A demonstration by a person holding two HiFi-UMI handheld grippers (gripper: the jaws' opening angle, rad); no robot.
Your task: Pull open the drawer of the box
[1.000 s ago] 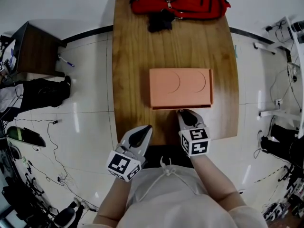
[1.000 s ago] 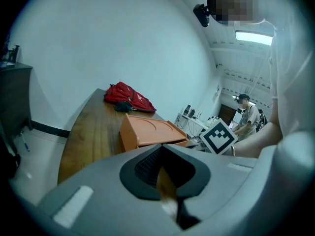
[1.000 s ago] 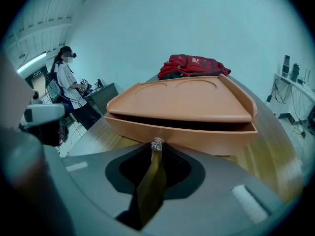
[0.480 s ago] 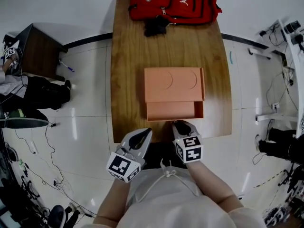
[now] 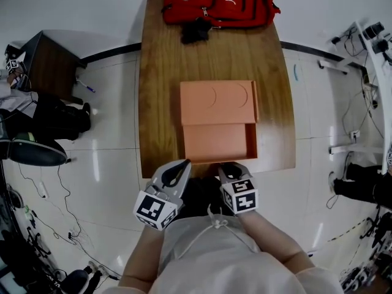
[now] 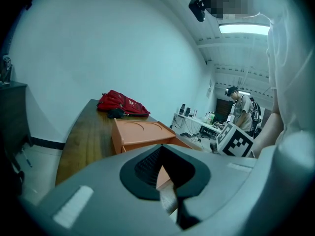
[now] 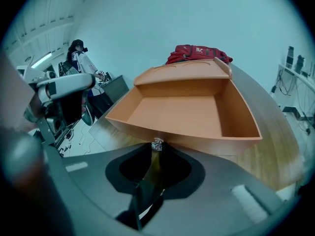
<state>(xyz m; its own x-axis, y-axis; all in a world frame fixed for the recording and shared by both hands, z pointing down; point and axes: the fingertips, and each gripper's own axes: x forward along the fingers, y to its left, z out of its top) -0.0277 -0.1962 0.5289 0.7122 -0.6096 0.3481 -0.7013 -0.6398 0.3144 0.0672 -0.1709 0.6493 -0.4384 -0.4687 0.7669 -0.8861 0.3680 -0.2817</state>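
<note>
Wooden table, long axis away from the person; red backpack at the far end. Orange box sits mid-table, its drawer drawn well out toward the near edge, empty inside. Right tongs pressed together on the small metal knob at the drawer front. Left tongs closed on nothing, hanging just off the near table edge, apart from the box. Risks: nothing braces the box, so further pull may drag it or bring the drawer clear out and over the edge; the pinch on so small a knob may slip.
</note>
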